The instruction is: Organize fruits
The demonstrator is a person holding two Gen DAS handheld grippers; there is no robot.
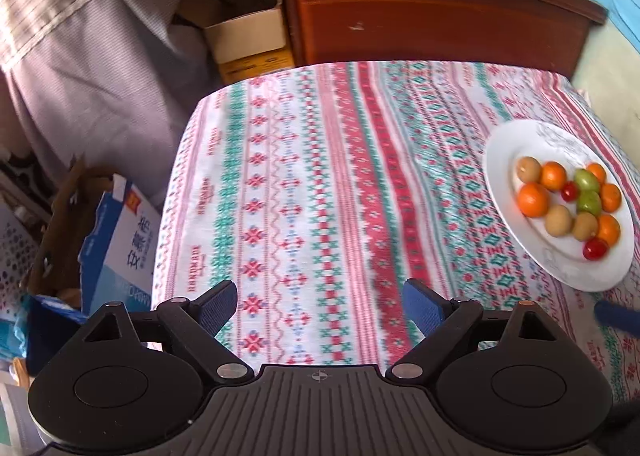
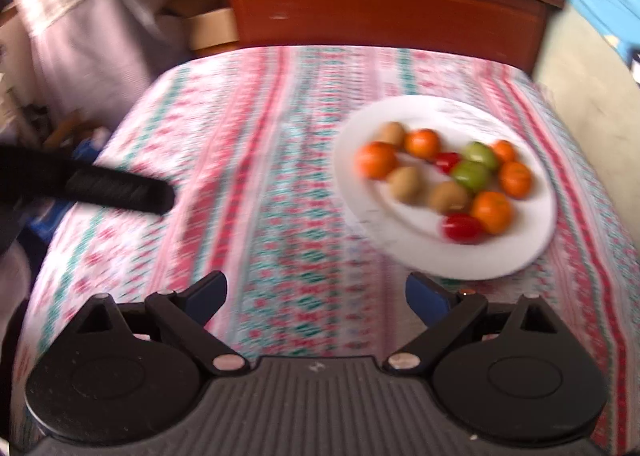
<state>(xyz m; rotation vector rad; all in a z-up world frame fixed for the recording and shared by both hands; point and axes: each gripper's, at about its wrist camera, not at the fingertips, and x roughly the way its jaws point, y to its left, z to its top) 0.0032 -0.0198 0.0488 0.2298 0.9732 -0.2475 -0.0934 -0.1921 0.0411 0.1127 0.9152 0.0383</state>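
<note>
The fruits sat together on a white plate [image 1: 516, 143] toward the right side of the counter [image 1: 300, 175], which was covered by a patterned cloth. The pile held oranges [image 1: 533, 199], brown kiwis [image 1: 559, 219], green fruits [image 1: 586, 179] and small red tomatoes [image 1: 595, 248], all touching or just beside one another.

The left tool [image 1: 320, 304] hung over bare cloth, its jaws spread wide and empty. The right tool [image 2: 316, 296] was likewise wide open with nothing held, pointed nearer the plate [image 2: 420, 256].

These pieces looked small, round and light, likely to roll; the tomatoes seemed soft-skinned and would probably want a gentle pinch across the middle, while the oranges should bear firmer pressure.

The left view was sharp and showed boxes [image 1: 116, 223] beside the counter. The right view was blurred, so fruit detail there was uncertain, but it showed a dark finger of the other tool at its left edge.
</note>
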